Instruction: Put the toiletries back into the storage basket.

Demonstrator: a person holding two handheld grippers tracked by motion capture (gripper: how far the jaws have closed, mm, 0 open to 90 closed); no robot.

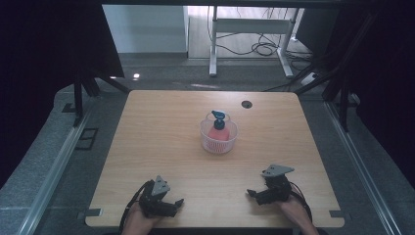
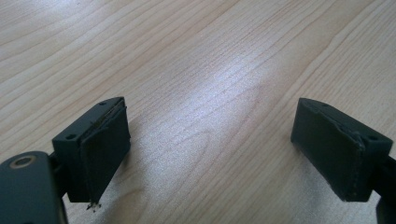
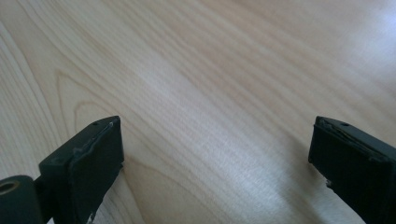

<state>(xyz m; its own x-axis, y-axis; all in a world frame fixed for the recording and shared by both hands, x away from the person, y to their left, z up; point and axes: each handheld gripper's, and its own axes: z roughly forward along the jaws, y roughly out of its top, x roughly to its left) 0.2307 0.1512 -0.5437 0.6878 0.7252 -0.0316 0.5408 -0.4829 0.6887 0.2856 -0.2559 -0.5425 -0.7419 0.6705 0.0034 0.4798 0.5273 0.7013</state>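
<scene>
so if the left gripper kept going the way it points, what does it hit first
Probably just the bare table: the left gripper, fingers open, is angled down at the wood, with nothing between or ahead of them.

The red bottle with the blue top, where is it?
In the high view, the red bottle stands inside the white basket near the table's middle, just this side of the dark round hole.

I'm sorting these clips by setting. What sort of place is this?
Probably a lab or office set up for recording: a bare wooden table flanked by dark curtains, metal rails along the carpeted floor, and a desk frame with loose cables behind.
</scene>
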